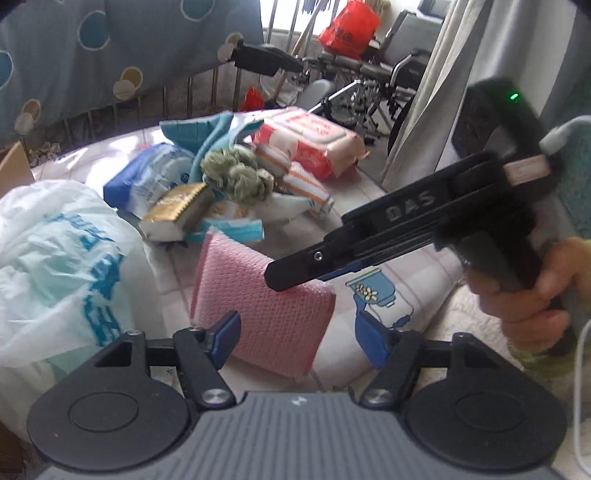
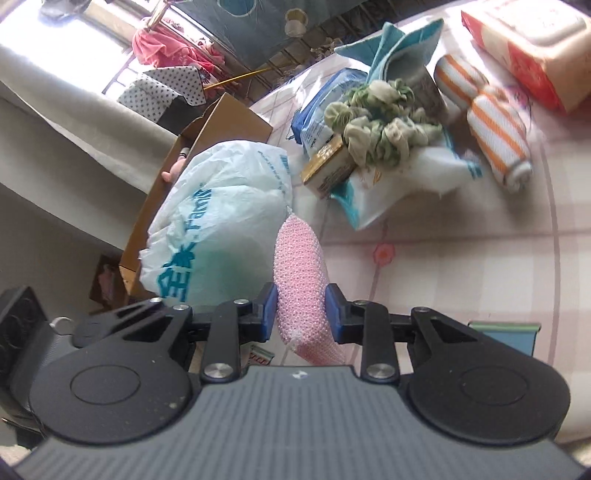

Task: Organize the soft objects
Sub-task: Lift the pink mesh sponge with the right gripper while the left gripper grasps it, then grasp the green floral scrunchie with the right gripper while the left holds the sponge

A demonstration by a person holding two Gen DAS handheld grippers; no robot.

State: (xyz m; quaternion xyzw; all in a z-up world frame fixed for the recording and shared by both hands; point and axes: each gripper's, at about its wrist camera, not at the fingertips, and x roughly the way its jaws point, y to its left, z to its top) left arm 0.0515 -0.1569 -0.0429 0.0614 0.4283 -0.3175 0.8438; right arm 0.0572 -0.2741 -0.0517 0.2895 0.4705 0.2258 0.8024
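Sponge [image 2: 299, 280], pink, netted | soft, light, squashy | right gripper [image 2: 300, 312] pinches its narrow sides | left gripper [image 1: 295, 338] spread, at its 6 o'clock end | grip mid-body

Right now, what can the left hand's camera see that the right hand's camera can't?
Only the left wrist view shows the right gripper from outside, the hand gripping its handle, and a red bag far behind.

Only the right wrist view shows the open cardboard box beside the white plastic bag, and the right gripper's pads pressed on the pink sponge.

Both show that pink sponge, the white bag, the green scrunchy bundle and the red-and-white packet. The left gripper is open around the sponge.
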